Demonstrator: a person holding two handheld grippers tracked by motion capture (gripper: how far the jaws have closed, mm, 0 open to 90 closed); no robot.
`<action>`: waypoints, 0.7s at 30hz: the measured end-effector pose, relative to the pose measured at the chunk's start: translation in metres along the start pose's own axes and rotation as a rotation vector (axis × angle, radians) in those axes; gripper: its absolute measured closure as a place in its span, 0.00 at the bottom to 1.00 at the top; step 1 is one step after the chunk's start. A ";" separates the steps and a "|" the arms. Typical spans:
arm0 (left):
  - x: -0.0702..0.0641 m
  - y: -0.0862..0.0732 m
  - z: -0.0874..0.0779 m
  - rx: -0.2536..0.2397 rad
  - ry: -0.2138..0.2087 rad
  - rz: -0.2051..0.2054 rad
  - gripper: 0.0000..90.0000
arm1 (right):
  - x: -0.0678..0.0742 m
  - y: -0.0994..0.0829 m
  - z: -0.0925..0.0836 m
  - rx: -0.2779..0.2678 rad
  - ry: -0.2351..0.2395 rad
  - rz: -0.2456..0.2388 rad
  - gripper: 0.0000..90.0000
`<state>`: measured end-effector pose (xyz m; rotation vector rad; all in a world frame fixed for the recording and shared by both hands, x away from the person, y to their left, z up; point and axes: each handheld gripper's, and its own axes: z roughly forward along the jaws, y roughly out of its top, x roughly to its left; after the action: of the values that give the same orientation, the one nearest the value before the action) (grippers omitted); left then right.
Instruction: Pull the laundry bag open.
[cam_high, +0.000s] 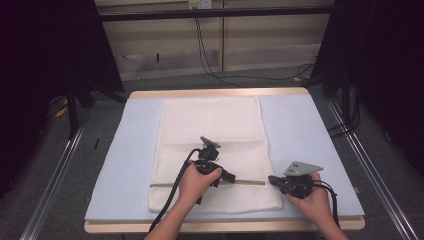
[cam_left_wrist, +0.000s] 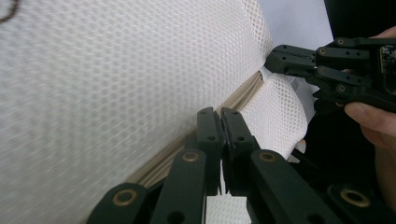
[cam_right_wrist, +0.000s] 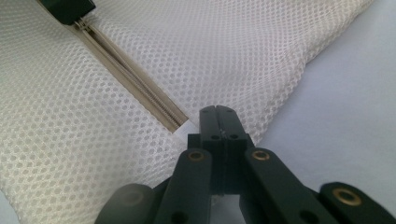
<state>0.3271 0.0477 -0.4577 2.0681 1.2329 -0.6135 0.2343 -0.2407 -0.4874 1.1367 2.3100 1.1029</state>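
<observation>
A white mesh bag (cam_high: 212, 125) lies flat on the pale blue mat (cam_high: 300, 130). A beige zipper (cam_high: 250, 183) crosses it near the front. My left gripper (cam_high: 231, 176) sits on the zipper line, its jaws pressed together over the zipper (cam_left_wrist: 243, 95); the slider itself is hidden under them. My right gripper (cam_high: 271, 178) is at the bag's right edge, shut on the mesh just past the zipper's end (cam_right_wrist: 182, 126). In the left gripper view my left gripper (cam_left_wrist: 220, 114) faces the right gripper (cam_left_wrist: 271, 59). In the right gripper view my right gripper (cam_right_wrist: 218, 112) looks along the zipper toward the left gripper (cam_right_wrist: 70, 11).
The mat covers a wooden table (cam_high: 215, 93) with bare mat on both sides of the bag. Cables (cam_high: 210, 55) run over the floor behind the table. Dark stands (cam_high: 75, 100) flank the table's far corners.
</observation>
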 end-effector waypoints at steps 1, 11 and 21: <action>0.001 -0.001 -0.002 -0.006 0.005 -0.009 0.97 | 0.000 0.000 0.000 0.001 -0.002 0.001 1.00; 0.017 -0.008 -0.022 -0.015 0.016 -0.007 0.97 | 0.000 0.000 0.000 0.000 0.000 0.000 1.00; 0.025 -0.014 -0.034 -0.032 0.012 -0.007 0.97 | 0.000 0.000 0.000 0.001 -0.003 0.002 1.00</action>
<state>0.3277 0.0923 -0.4550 2.0448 1.2488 -0.5818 0.2341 -0.2405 -0.4873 1.1406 2.3084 1.0998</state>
